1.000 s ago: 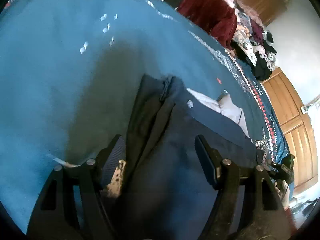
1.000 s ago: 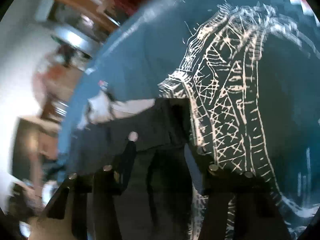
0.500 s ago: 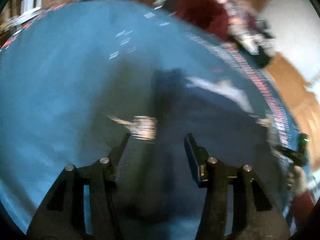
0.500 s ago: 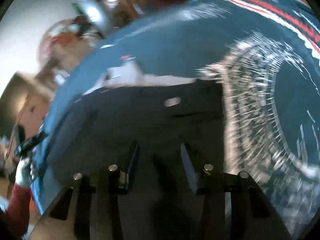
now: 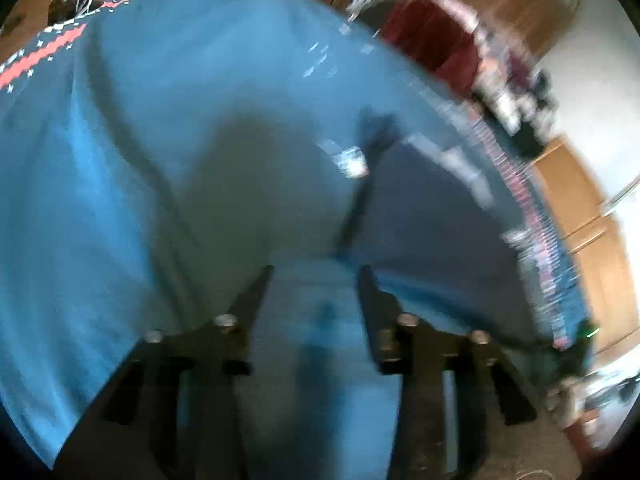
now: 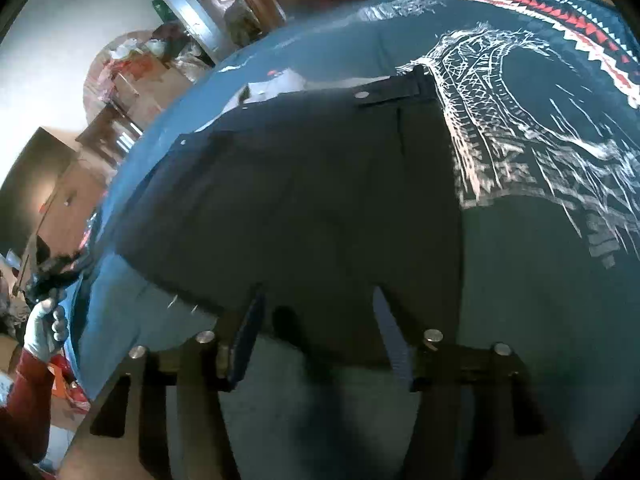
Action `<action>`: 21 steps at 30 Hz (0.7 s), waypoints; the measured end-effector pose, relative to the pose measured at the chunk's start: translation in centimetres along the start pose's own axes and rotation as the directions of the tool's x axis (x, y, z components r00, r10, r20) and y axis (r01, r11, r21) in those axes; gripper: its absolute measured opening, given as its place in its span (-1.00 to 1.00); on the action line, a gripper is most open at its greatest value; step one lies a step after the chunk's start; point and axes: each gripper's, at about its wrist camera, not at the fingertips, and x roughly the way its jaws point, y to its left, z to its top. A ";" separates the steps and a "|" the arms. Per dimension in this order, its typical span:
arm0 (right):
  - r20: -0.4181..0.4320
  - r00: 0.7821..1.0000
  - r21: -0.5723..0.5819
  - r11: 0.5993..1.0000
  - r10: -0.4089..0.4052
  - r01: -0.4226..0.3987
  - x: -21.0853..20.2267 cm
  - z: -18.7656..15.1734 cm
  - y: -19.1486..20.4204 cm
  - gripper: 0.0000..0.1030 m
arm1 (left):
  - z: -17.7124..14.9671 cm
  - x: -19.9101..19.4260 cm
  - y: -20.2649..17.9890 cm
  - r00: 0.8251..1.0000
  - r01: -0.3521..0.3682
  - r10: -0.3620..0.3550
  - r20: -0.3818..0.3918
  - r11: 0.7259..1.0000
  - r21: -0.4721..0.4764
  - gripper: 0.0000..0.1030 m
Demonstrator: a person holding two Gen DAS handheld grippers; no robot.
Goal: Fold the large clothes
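Note:
A dark navy pair of trousers (image 6: 320, 184) lies folded flat on the blue bedspread (image 6: 520, 300), its waistband and a metal button (image 6: 362, 95) at the far end. My right gripper (image 6: 316, 300) hovers open at the near edge of the trousers, with nothing between its fingers. In the blurred left wrist view the same trousers (image 5: 432, 208) lie ahead and to the right, with a pale label (image 5: 352, 162) near the waistband. My left gripper (image 5: 316, 280) is open over bare bedspread (image 5: 120, 160), short of the cloth.
A dark red garment (image 5: 436, 44) and a heap of mixed clothes (image 5: 516, 92) lie at the far side of the bed. Wooden cupboards (image 5: 592, 232) stand to the right. A gloved hand in a red sleeve (image 6: 42, 332) holds the other gripper at the left.
Both grippers have let go of the trousers and pulled back toward the near edge. The trousers now lie flat on the bed, farther from both cameras.

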 end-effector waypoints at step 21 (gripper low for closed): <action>0.070 0.997 -0.060 0.997 -0.038 0.043 0.7 -3.1 5.1 0.55 | 0.5 8.8 -4.3 0.993 0.025 -0.018 0.114 0.998 -0.063 0.06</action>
